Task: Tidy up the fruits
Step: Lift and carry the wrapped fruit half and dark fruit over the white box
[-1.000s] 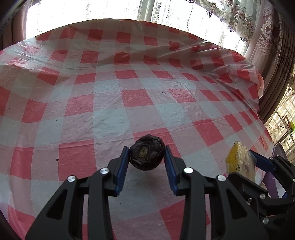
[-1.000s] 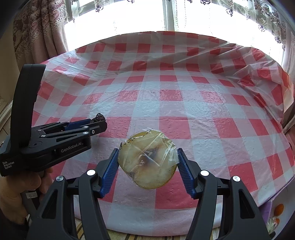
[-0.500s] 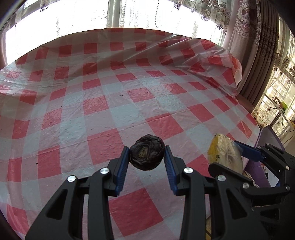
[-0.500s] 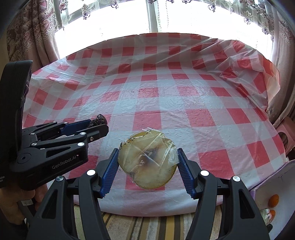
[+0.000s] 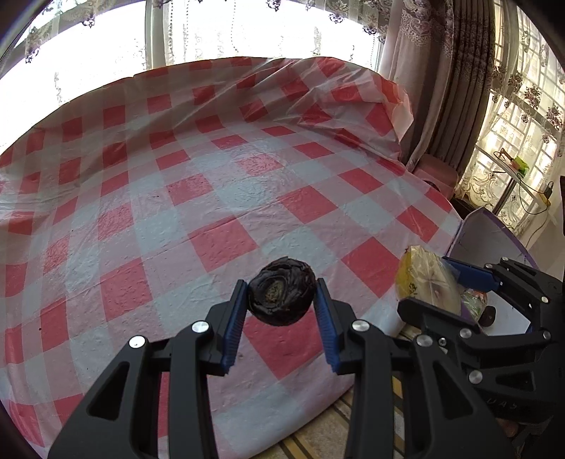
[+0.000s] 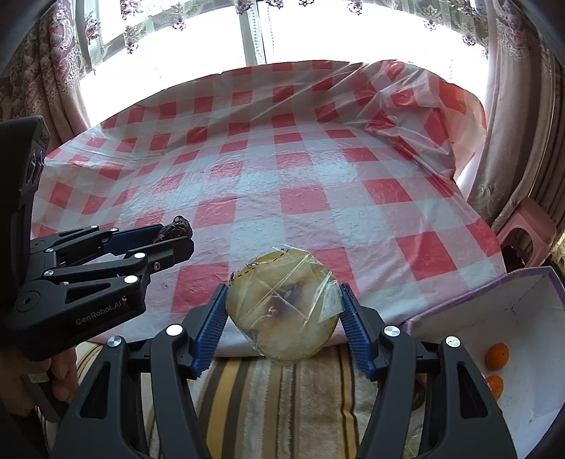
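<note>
A dark, wrinkled, roughly round fruit [image 5: 281, 291] sits clamped between the blue pads of the left gripper [image 5: 281, 310], held clear above the near edge of the worktop [image 5: 212, 197]. Both pads press against its sides, so the jaws are closed on it. In the right wrist view the same fruit [image 6: 177, 226] shows only as a dark lump peeking past the tip of the left gripper [image 6: 166, 240], off to the left of the picture.

The right gripper [image 6: 282, 314] holds a pale yellow-green round fruit wrapped in clear film [image 6: 282, 307] — its jaws grip the fruit at both sides, with creases of film and a loose flap catching the light. This fruit hangs over the worktop's front edge, above a striped brown-and-yellow fabric [image 6: 282, 395] lying below. From the left wrist view the wrapped fruit [image 5: 427, 282] appears to the right, pinched in the right gripper [image 5: 455, 282], just beside the left one.

At the right, beside and lower than the worktop, stands an open white box with a purple rim [image 6: 494, 317]. Two small orange fruits [image 6: 496, 356] lie inside it near its right side; the left wrist view shows more things in the box, too hidden to name.

A red-and-white checked plastic cloth [image 6: 300, 176] covers the worktop, bunched up at the far right corner. Behind it are bright windows with lace curtains [image 6: 176, 21], and a pink stool [image 6: 526, 229] stands by the right curtain. A hand [image 6: 21, 381] grasps the left gripper's handle at the lower left.
</note>
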Tool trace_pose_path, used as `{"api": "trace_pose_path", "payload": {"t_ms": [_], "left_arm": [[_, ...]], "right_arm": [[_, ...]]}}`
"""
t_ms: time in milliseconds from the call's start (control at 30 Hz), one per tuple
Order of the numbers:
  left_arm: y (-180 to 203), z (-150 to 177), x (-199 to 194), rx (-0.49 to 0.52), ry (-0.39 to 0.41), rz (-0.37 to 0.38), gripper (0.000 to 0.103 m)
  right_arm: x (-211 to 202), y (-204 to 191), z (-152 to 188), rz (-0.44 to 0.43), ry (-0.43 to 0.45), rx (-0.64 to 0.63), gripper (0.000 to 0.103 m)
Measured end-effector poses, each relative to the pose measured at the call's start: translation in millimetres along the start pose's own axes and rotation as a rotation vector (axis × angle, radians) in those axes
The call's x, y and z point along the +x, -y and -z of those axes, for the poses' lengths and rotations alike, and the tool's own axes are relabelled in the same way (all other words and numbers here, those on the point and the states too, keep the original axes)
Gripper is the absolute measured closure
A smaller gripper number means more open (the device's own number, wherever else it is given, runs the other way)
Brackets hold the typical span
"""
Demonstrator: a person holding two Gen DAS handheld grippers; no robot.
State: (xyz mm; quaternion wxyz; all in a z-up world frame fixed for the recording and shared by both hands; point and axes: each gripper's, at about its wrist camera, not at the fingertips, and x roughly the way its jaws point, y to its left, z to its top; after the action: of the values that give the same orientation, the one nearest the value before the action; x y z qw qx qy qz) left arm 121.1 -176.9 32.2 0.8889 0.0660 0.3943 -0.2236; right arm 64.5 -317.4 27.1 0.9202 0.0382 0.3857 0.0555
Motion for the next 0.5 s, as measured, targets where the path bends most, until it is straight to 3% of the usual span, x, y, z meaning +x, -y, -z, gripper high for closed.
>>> {"api": "trace_pose_path", "payload": {"t_ms": [500], "left_arm": [[128.2,-1.1,17.0,0.228,-0.041,0.146,0.065]], "right_arm": [[-43.1,138.6,35.7,0.2,-0.01,0.159,0.042]]}}
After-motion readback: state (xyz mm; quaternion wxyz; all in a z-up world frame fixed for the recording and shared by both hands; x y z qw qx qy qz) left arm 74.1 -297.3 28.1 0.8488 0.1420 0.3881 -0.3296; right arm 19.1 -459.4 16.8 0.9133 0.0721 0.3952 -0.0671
